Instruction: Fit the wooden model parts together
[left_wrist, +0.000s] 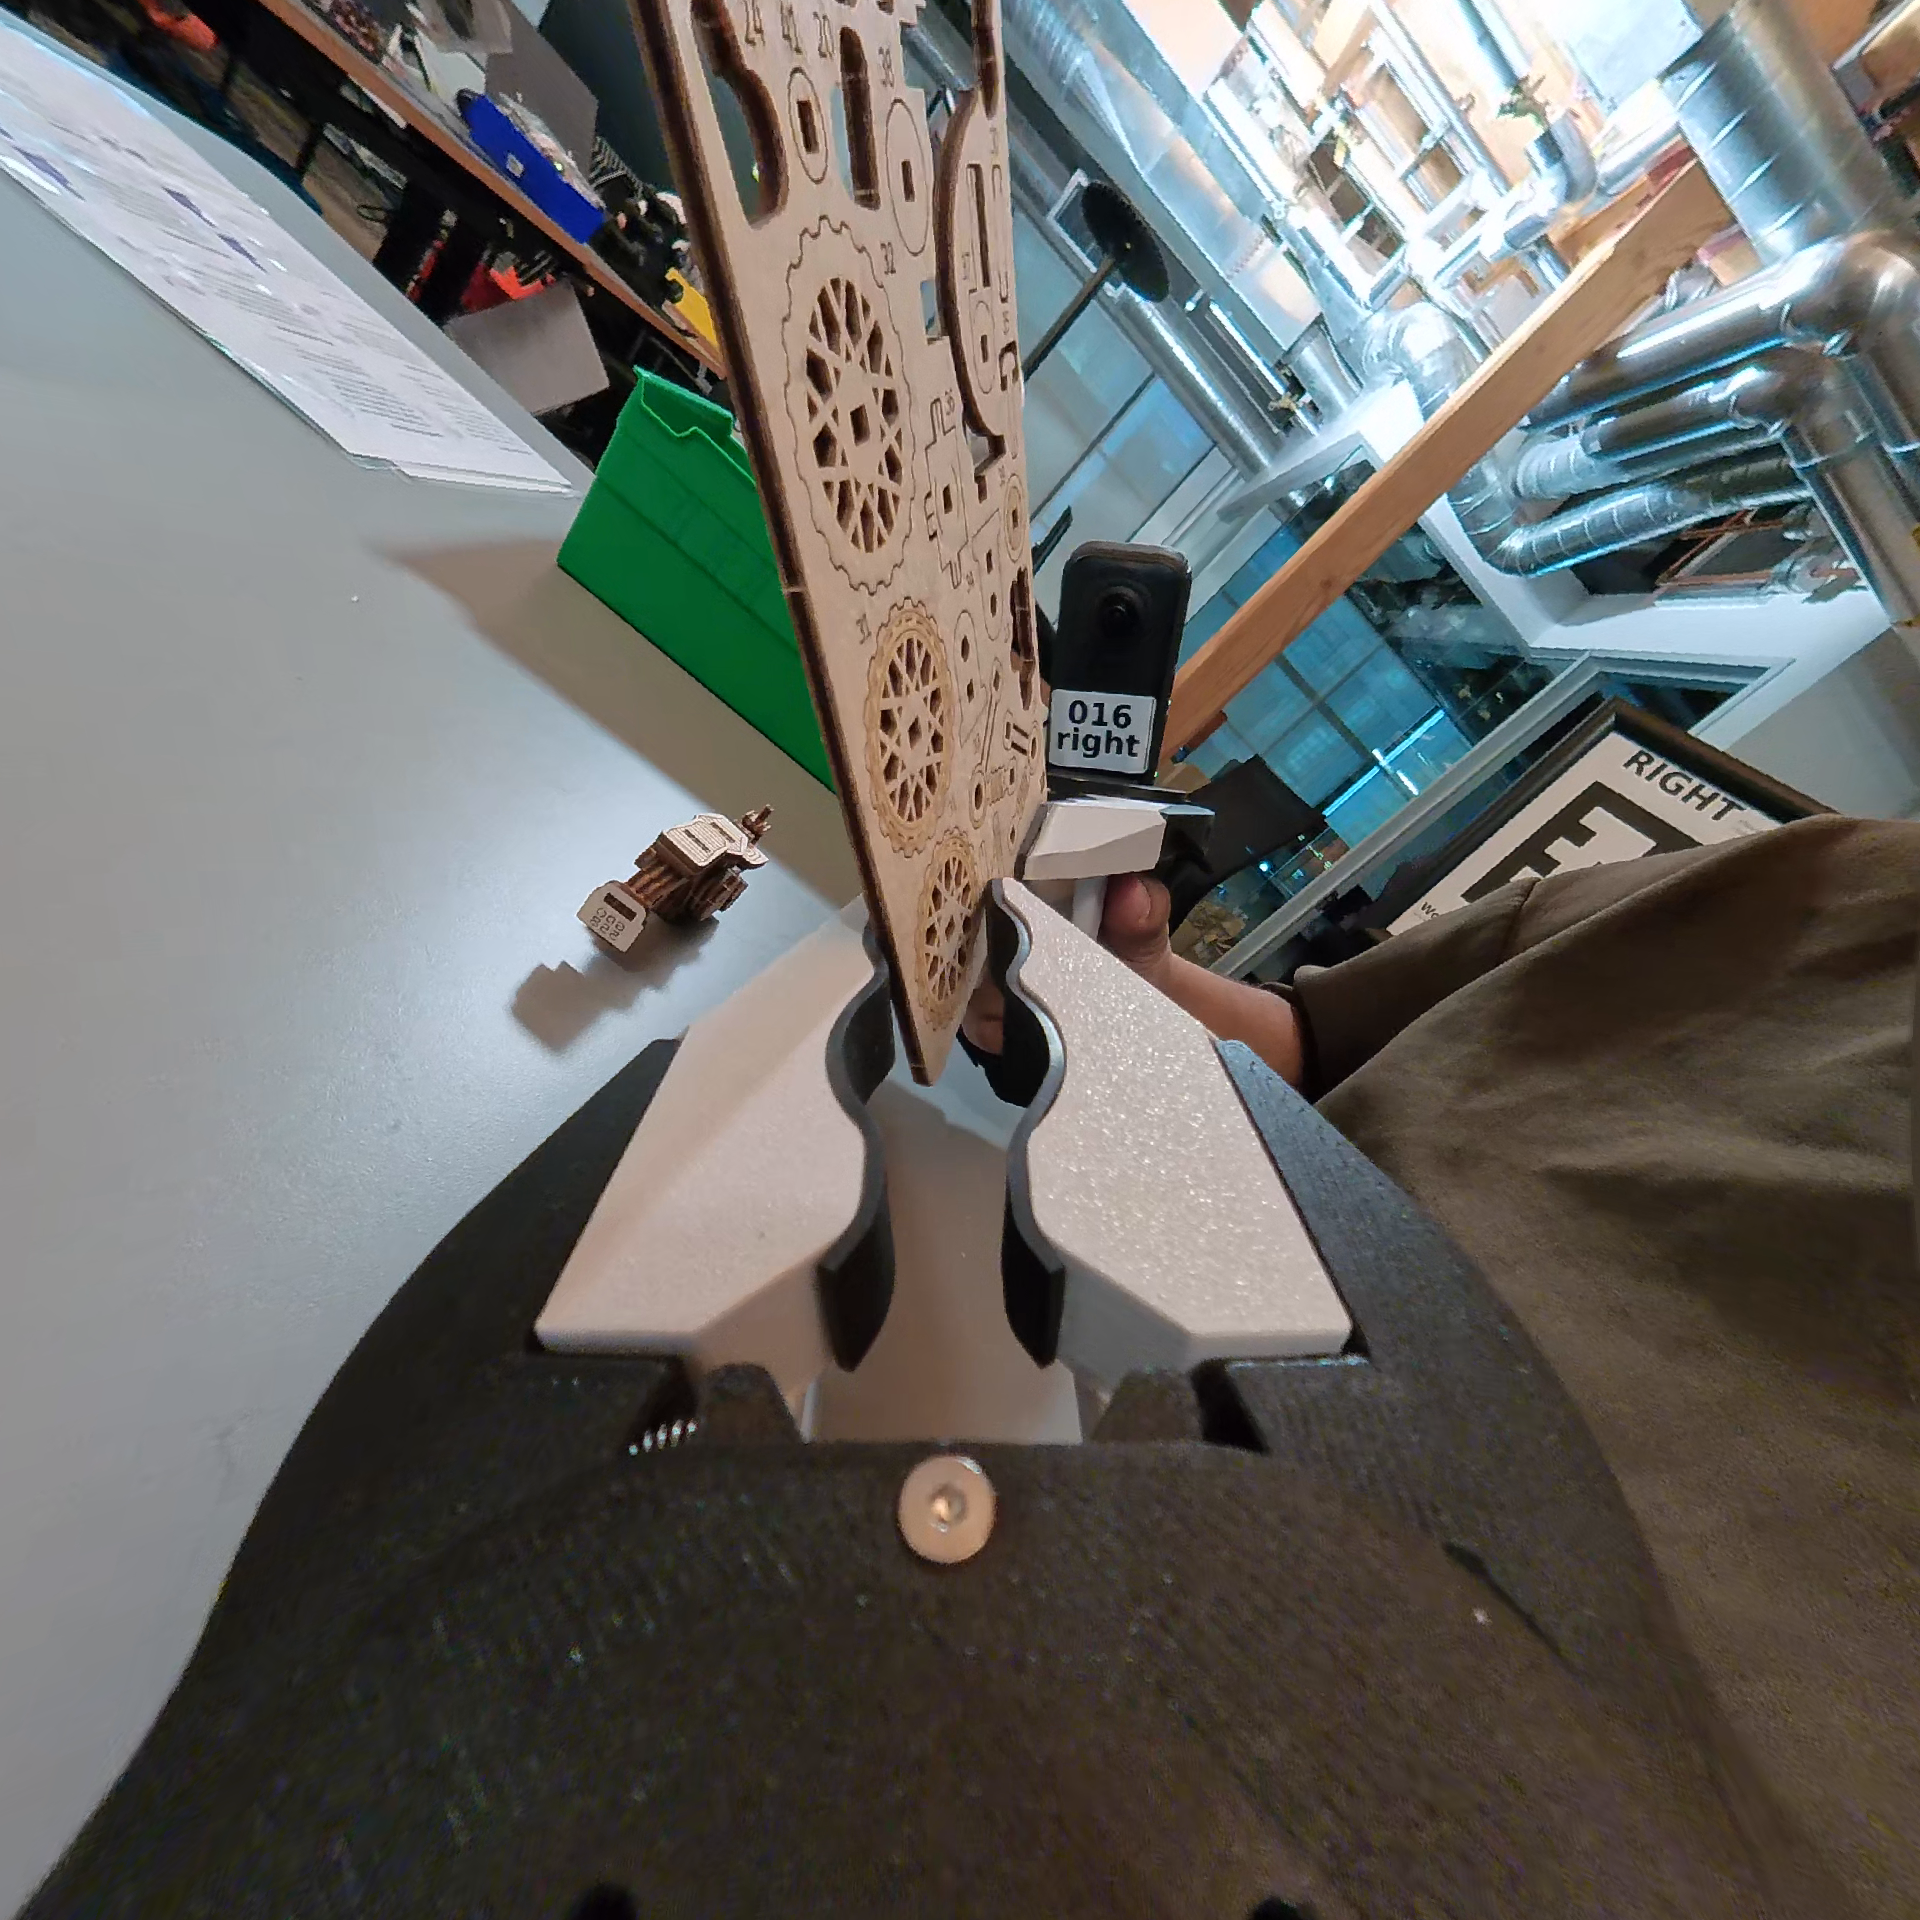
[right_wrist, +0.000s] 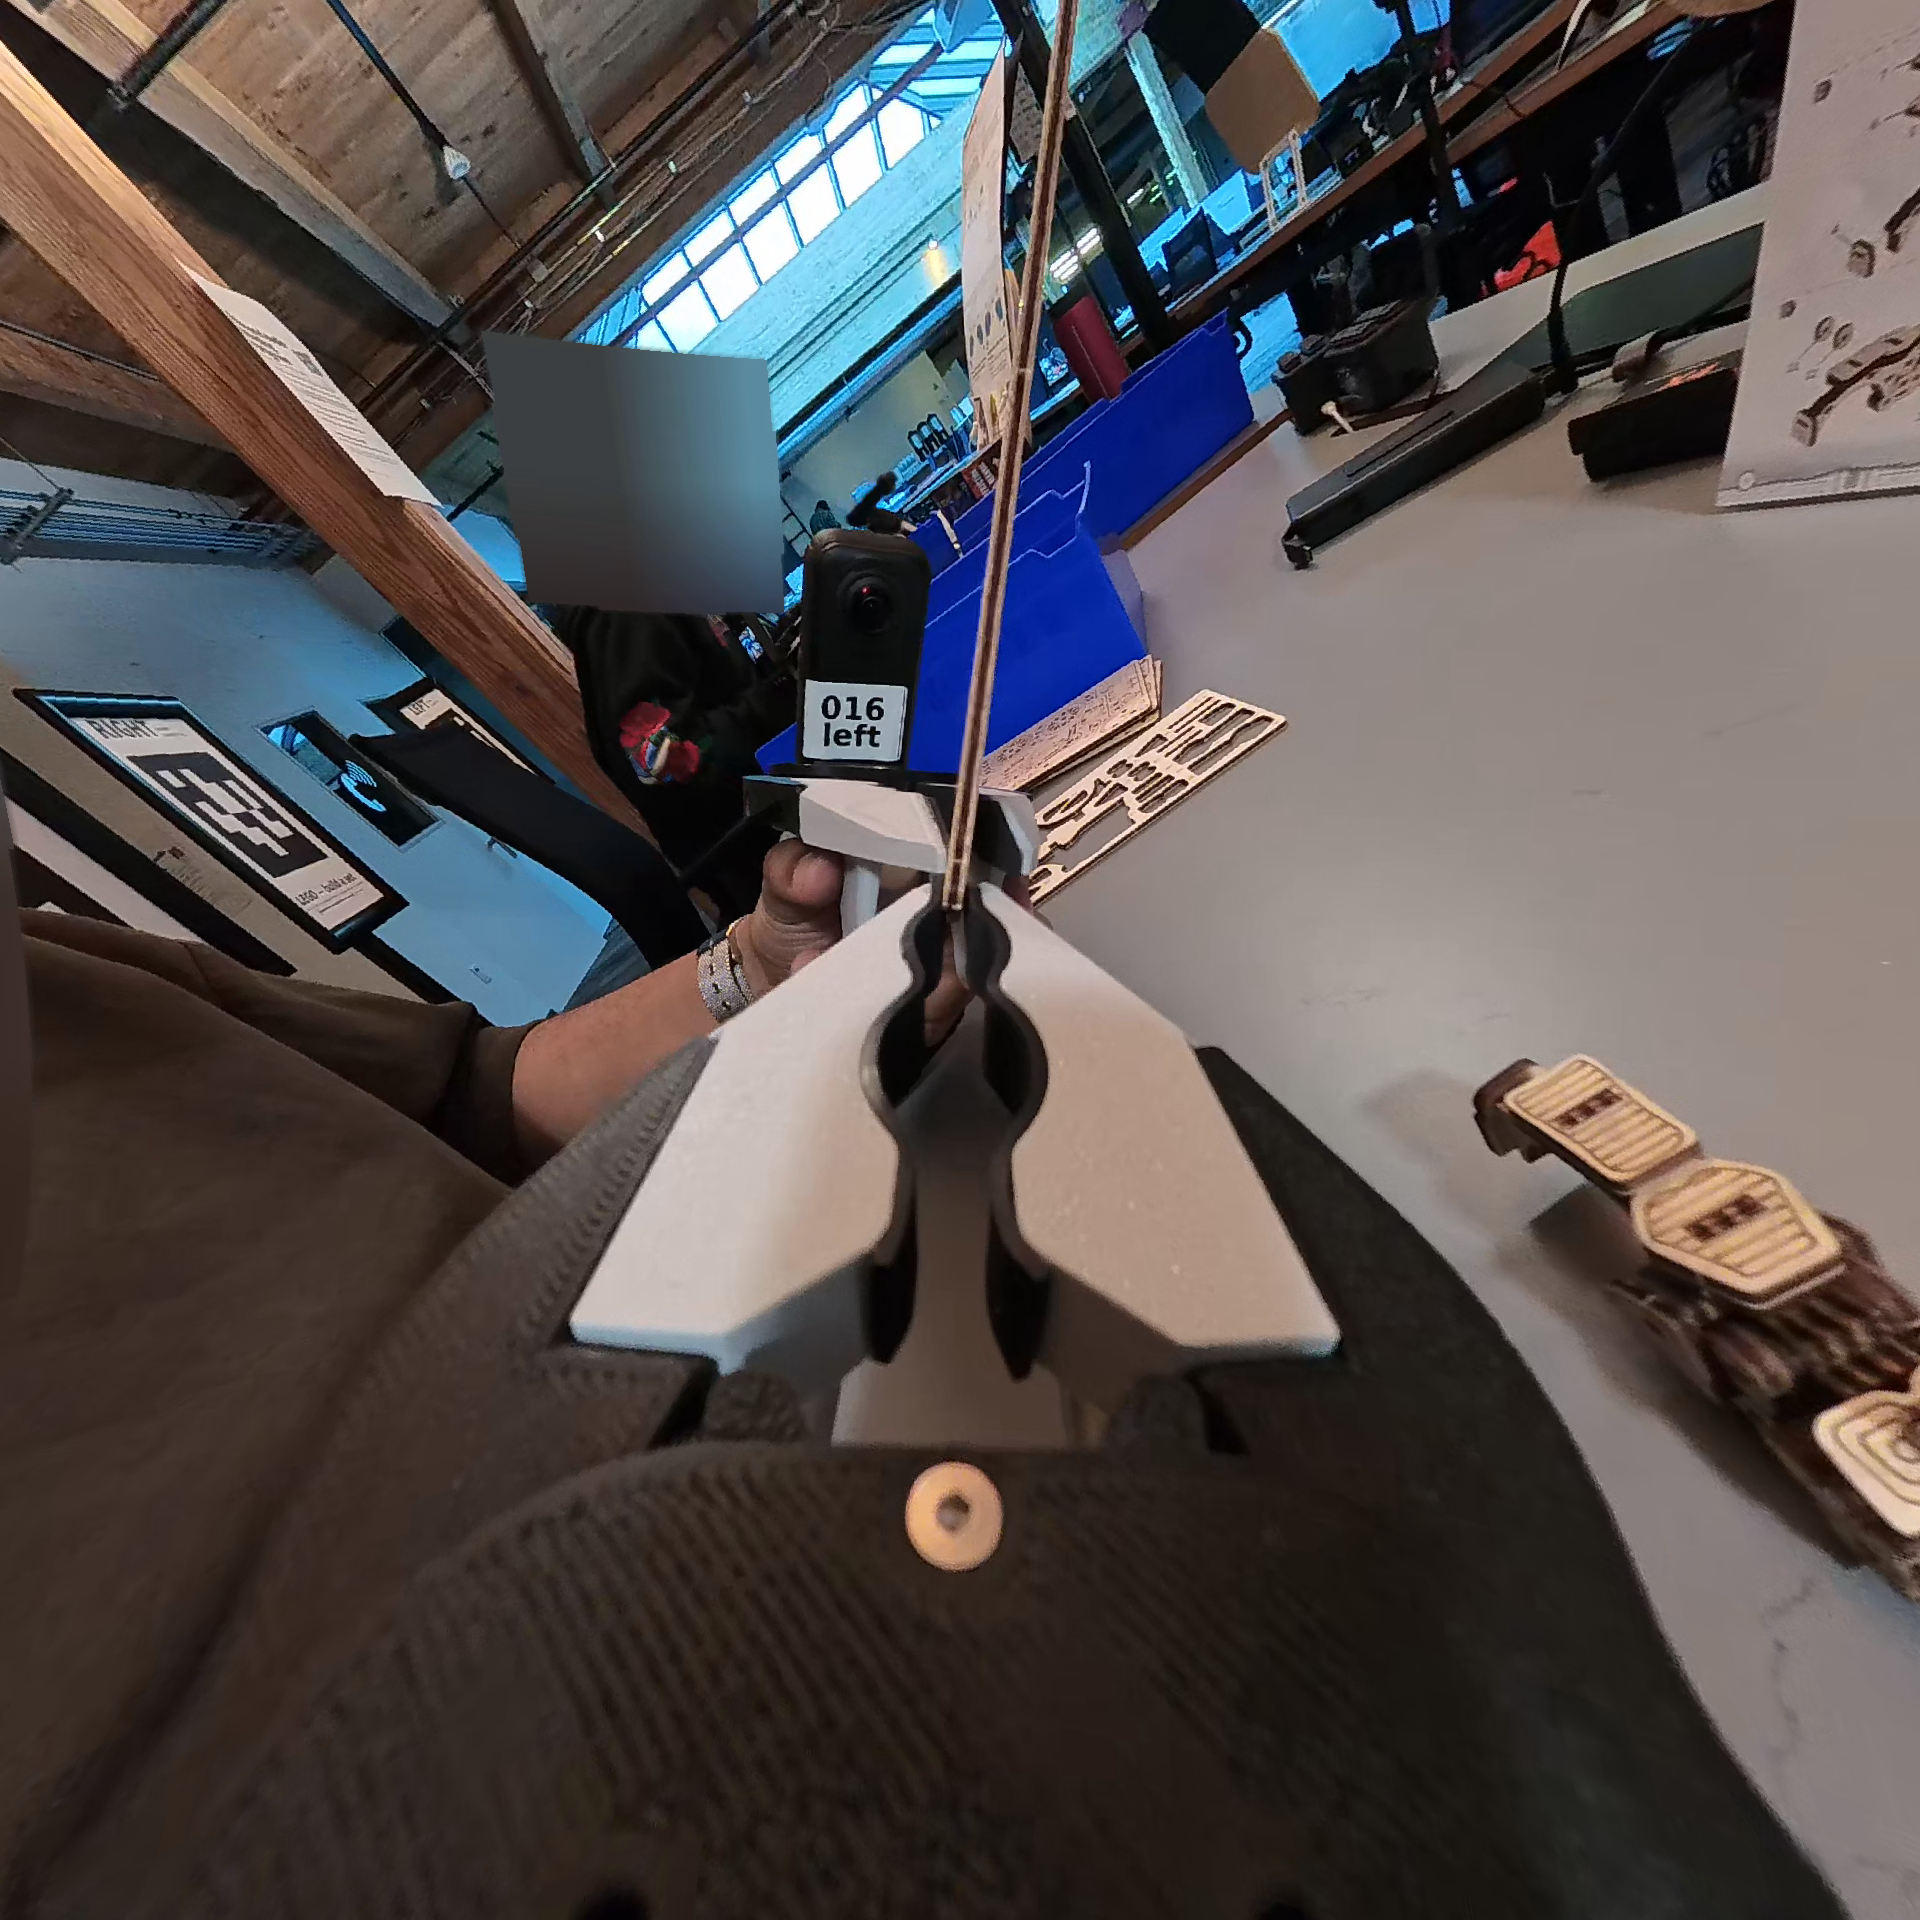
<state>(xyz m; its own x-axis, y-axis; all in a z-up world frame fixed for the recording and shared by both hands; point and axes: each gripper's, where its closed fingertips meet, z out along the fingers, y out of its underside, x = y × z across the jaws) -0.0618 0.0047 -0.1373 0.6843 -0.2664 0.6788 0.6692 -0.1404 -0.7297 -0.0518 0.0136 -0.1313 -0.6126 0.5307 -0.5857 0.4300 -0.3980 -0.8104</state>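
Observation:
A thin wooden sheet (left_wrist: 852, 416) of laser-cut gears and small parts stands upright in the air. In the right wrist view the sheet (right_wrist: 1013, 416) shows edge-on. My left gripper (left_wrist: 940, 925) is shut on its lower corner. My right gripper (right_wrist: 954, 909) is shut on its lower edge from the other side. It shows behind the sheet in the left wrist view (left_wrist: 1091, 842), and the left gripper shows behind the sheet in the right wrist view (right_wrist: 894, 821). A small part-built wooden model (left_wrist: 686, 873) sits on the grey table (left_wrist: 208, 935). Another built wooden piece (right_wrist: 1714, 1247) lies to my right.
More flat wooden part sheets (right_wrist: 1143, 758) lie on the table by blue bins (right_wrist: 1039, 592). A green bin (left_wrist: 675, 561) stands at the table's far edge. Printed instruction sheets (left_wrist: 260, 291) (right_wrist: 1829, 260) lie farther off. An olive sleeve (left_wrist: 1662, 1247) is close on the right. Both grippers' tips are close together, under 4 cm apart. From either gripper's tips it is about 12 cm to the built wooden piece (right_wrist: 1714, 1247). Look for it in the left wrist view (left_wrist: 726, 840) too.

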